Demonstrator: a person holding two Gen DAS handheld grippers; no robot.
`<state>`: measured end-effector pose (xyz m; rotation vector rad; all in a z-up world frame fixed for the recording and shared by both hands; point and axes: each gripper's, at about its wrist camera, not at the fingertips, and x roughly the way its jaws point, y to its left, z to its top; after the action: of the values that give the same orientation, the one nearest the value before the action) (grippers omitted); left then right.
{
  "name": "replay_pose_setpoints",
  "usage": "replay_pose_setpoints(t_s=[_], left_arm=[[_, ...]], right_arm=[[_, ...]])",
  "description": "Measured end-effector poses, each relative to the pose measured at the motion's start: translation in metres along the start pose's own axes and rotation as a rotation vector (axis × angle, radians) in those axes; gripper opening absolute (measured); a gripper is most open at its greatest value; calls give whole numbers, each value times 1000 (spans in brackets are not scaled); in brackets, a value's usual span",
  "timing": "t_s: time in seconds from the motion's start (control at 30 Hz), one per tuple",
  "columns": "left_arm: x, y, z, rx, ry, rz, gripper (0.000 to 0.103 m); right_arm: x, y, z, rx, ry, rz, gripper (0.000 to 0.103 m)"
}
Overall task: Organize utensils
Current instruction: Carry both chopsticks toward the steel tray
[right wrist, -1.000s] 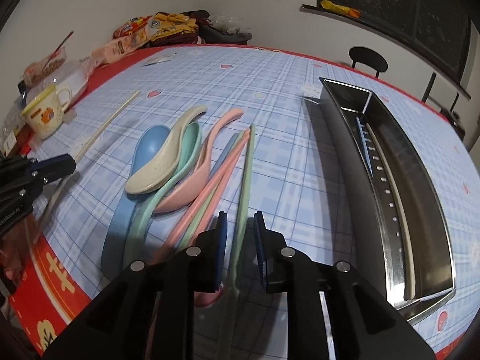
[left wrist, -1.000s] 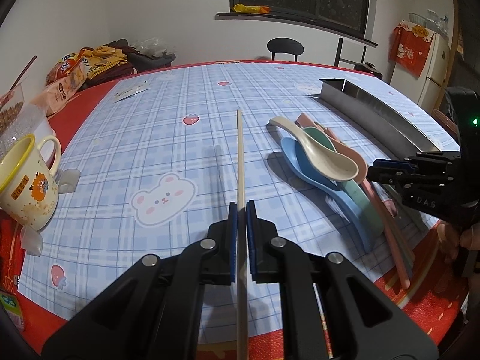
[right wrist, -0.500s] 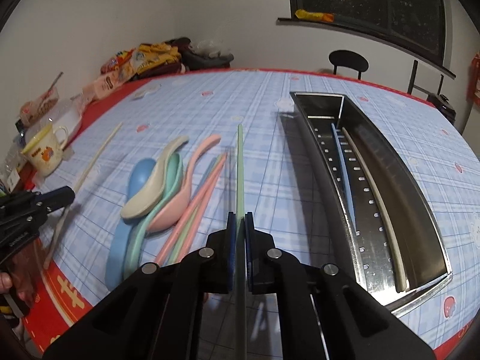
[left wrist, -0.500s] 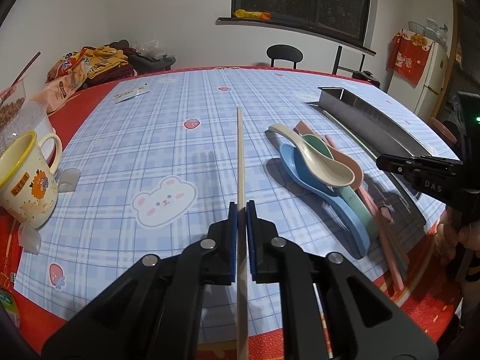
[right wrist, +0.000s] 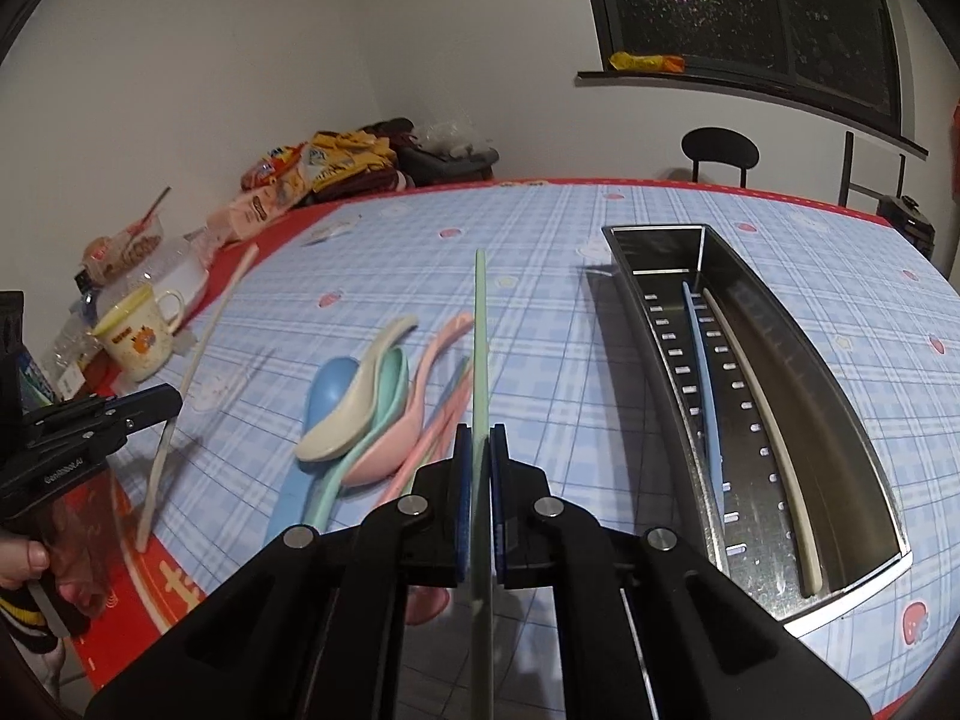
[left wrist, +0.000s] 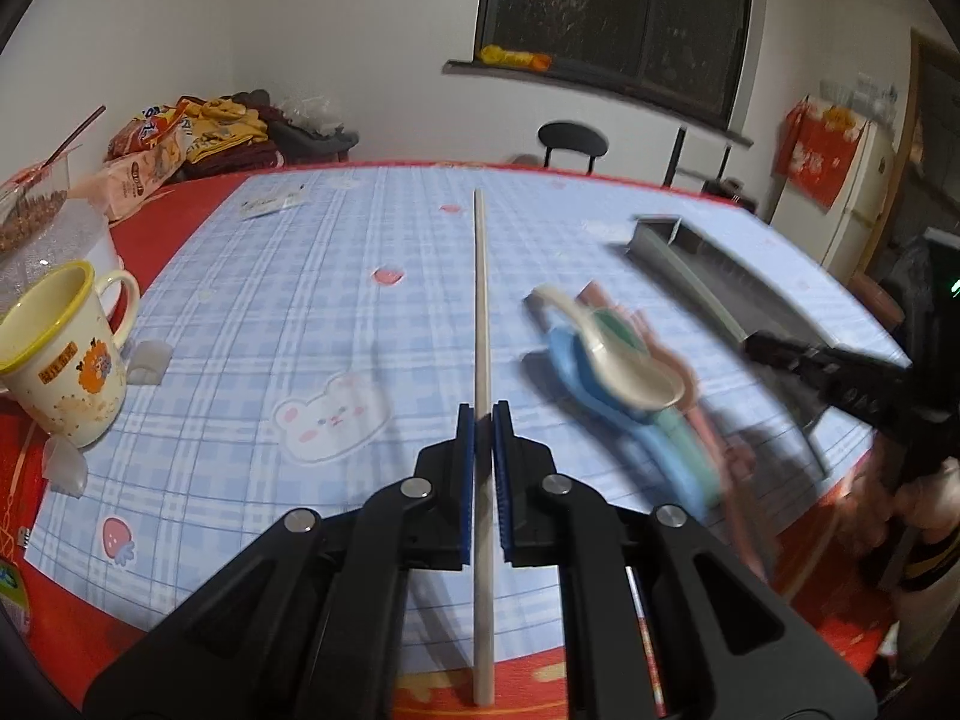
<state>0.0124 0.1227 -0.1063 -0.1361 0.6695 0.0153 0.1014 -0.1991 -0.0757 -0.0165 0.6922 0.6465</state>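
Observation:
My left gripper (left wrist: 483, 414) is shut on a beige chopstick (left wrist: 480, 300) that points away over the checked tablecloth. My right gripper (right wrist: 478, 438) is shut on a pale green chopstick (right wrist: 480, 330), lifted above the pile. A cream spoon (right wrist: 354, 408), blue spoon (right wrist: 330, 384), green spoon (right wrist: 390, 384) and pink spoon (right wrist: 408, 420) lie nested, with pink chopsticks (right wrist: 444, 414) beside them. The steel tray (right wrist: 840, 396) at right holds a blue chopstick (right wrist: 705, 372) and a beige chopstick (right wrist: 762, 408). From the right wrist view the left gripper (right wrist: 162, 405) with its chopstick (right wrist: 198, 360) shows at far left.
A yellow-rimmed mug (left wrist: 57, 354) stands at the table's left edge by a plastic tub (left wrist: 42, 240). Snack bags and clothes (left wrist: 198, 138) pile at the far left corner. A black chair (left wrist: 573, 141) stands behind the table. A hand (right wrist: 24, 558) holds the left gripper's handle.
My right gripper closed on the green chopstick and lifted it off the pile. The left gripper kept its hold on the beige chopstick and rolled slightly.

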Motion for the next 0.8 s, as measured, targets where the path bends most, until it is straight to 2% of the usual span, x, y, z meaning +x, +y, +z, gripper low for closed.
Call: replay_pose_setpoints(t_s=[0.13,0.3,0.57,0.8], left_arm=[[-6,-16,9,1,-23,-33,10],[-3,-32,11,-14,-10,-94,10],[-11,-53,17,-3,-19,-152,10],[-15,-78,41,-28,-41,-241,10]], right_arm=[[-4,-4,2,26,-11,38,6],[-12,-11,2,46,-29,72,6],[-20,-17,2,65,-50,98,6],[-37,-38,14,105,-70,159,6]])
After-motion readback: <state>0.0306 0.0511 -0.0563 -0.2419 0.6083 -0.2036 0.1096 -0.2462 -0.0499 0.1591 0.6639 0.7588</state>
